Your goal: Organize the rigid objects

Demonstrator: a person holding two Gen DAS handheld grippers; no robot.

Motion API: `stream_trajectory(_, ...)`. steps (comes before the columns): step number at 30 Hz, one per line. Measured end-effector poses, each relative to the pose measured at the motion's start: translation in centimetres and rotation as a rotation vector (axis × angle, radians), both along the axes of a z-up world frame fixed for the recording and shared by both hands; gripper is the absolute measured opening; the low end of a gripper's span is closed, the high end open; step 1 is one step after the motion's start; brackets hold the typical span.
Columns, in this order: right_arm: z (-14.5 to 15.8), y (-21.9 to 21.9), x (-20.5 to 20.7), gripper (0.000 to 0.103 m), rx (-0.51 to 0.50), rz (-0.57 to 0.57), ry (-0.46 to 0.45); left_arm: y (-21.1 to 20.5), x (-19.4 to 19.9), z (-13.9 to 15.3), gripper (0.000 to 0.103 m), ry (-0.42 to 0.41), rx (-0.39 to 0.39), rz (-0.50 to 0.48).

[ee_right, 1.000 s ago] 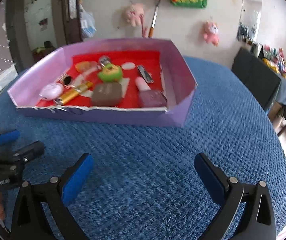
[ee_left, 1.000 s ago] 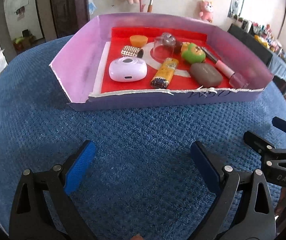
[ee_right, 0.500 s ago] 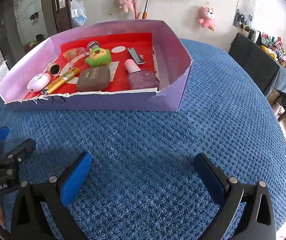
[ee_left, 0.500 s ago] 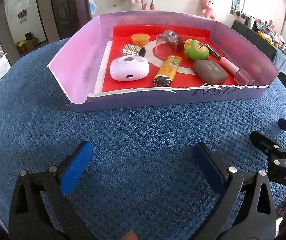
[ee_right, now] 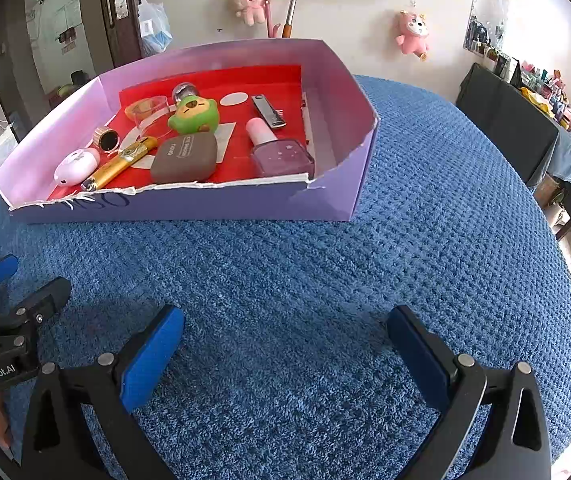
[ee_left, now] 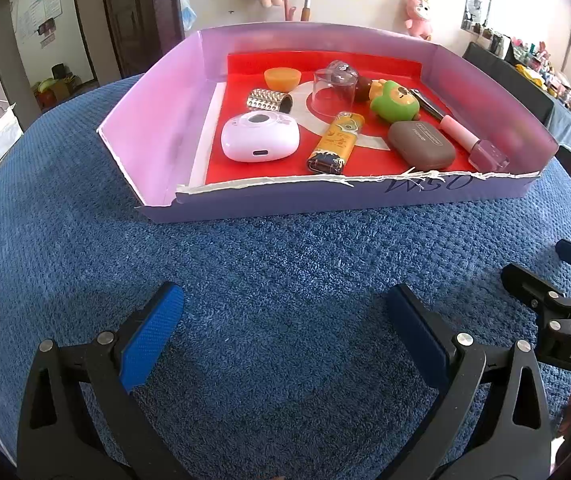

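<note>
Purple box [ee_left: 365, 196], red-lined, full of trinkets.

The left claw [ee_left: 283, 322] hangs wide apart over the blue cloth on the tabletop [ee_left: 277, 264], holding nothing. Beyond it stands a purple box [ee_left: 325, 200] with a red floor. Inside, at the left, lies a white case [ee_left: 260, 141], with a studded metal roller [ee_left: 269, 100] and an orange bowl [ee_left: 282, 77] behind it. A yellow lighter [ee_left: 336, 143] lies near the middle, a clear cup [ee_left: 333, 91] upturned behind it. To the right are a green toy [ee_left: 395, 101], a brown case [ee_left: 421, 145], nail clippers [ee_left: 427, 103] and a pink nail polish bottle [ee_left: 475, 145] lying on its side. The right claw [ee_left: 557, 280] shows at the right edge.
</note>
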State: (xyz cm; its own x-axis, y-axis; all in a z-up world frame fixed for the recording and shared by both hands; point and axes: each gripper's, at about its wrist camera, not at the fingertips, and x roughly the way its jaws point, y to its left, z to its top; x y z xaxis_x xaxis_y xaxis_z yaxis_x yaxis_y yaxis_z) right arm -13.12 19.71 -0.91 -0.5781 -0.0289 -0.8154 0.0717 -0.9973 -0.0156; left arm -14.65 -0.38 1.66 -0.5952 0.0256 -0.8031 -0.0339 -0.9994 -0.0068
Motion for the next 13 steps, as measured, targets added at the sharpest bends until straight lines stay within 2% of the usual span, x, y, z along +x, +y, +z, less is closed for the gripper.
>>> stream_trajectory(13, 0.08, 0.18, 0.06, 0.103, 0.0, 0.0, 0.0, 0.0, -0.1, 0.0, 0.103, 0.0, -0.001, 0.0)
